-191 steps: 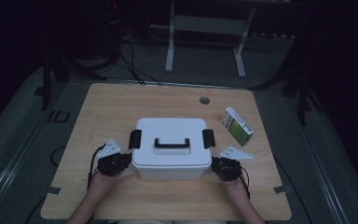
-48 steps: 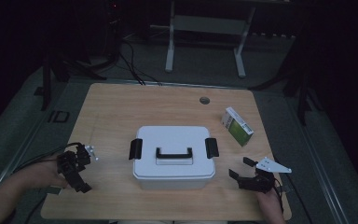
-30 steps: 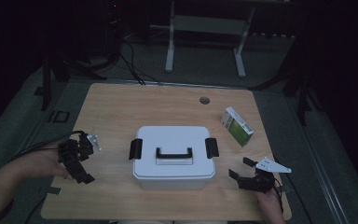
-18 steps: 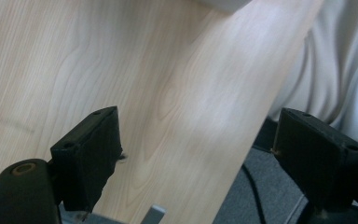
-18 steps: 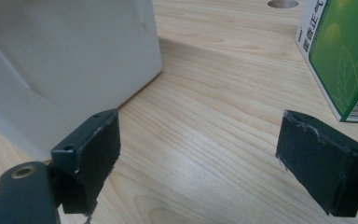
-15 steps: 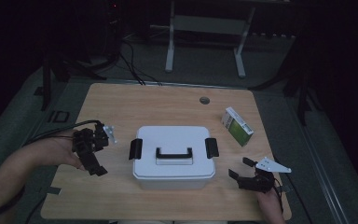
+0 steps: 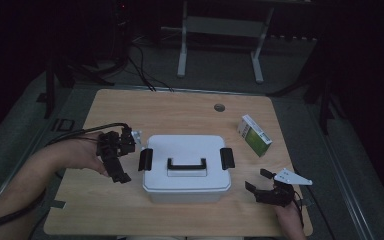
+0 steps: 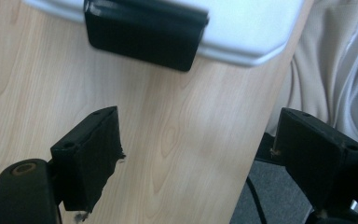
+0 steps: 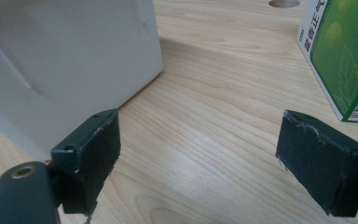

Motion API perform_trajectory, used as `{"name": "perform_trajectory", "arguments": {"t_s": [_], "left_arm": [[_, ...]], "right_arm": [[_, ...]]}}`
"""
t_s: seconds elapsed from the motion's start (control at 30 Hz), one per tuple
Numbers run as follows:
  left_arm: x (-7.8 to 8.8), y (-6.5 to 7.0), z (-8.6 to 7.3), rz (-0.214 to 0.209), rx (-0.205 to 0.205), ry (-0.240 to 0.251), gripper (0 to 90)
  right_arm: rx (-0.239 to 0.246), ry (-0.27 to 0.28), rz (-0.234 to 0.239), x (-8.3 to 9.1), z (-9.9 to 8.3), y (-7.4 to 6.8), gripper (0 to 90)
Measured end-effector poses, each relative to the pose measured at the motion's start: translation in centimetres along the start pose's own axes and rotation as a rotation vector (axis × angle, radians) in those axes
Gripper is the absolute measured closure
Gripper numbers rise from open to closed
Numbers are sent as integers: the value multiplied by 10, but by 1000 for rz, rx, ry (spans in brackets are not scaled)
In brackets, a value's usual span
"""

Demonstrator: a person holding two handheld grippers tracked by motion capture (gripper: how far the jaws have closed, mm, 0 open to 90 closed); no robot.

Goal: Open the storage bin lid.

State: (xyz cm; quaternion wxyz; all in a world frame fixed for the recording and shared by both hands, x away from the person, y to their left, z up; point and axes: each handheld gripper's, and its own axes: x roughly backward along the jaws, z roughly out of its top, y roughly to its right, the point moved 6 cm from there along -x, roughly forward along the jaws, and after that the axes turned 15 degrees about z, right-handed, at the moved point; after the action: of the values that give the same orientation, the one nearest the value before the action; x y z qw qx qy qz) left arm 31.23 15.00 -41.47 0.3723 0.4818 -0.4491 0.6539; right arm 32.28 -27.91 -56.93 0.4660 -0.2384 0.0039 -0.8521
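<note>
1. Nearest me, my right gripper [image 7: 265, 186] rests low on the desk [image 7: 190, 107] by the box's [image 7: 186, 167] right front corner, jaws wide and empty.
2. My left gripper [image 7: 116, 161] hangs just off the box's left latch [image 7: 145, 159], jaws wide, nothing between them.
3. I judge the step to be the approach to that latch; next I must bring the left jaws onto its lower edge to flip it.
4. Farther right, a green carton [image 7: 254, 135] stands apart from the box.

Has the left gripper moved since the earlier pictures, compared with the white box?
Yes. In the high view the left gripper has moved from the table's left edge toward the white box, now close beside its left black latch, fingers open.
</note>
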Motion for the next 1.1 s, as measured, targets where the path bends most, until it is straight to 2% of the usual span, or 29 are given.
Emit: {"name": "perform_trajectory", "arguments": {"t_s": [0.53,0.6,0.7,0.8,0.83,1.1], "left_arm": [[-2,7,58,-4,-115,31,150],[-2,8,60,-2,-121,32,150],[-1,11,76,-8,-150,46,150],[-2,13,82,-10,-159,53,150],[-3,16,91,-9,-174,51,150],[-5,21,111,-9,-212,56,150]], "right_arm": [[0,-3,3,0,0,-1,133],[1,-3,3,0,0,0,133],[0,-2,5,0,-1,0,133],[0,0,6,0,-1,0,133],[-2,0,8,0,-1,0,133],[-2,0,11,0,-1,0,133]]}}
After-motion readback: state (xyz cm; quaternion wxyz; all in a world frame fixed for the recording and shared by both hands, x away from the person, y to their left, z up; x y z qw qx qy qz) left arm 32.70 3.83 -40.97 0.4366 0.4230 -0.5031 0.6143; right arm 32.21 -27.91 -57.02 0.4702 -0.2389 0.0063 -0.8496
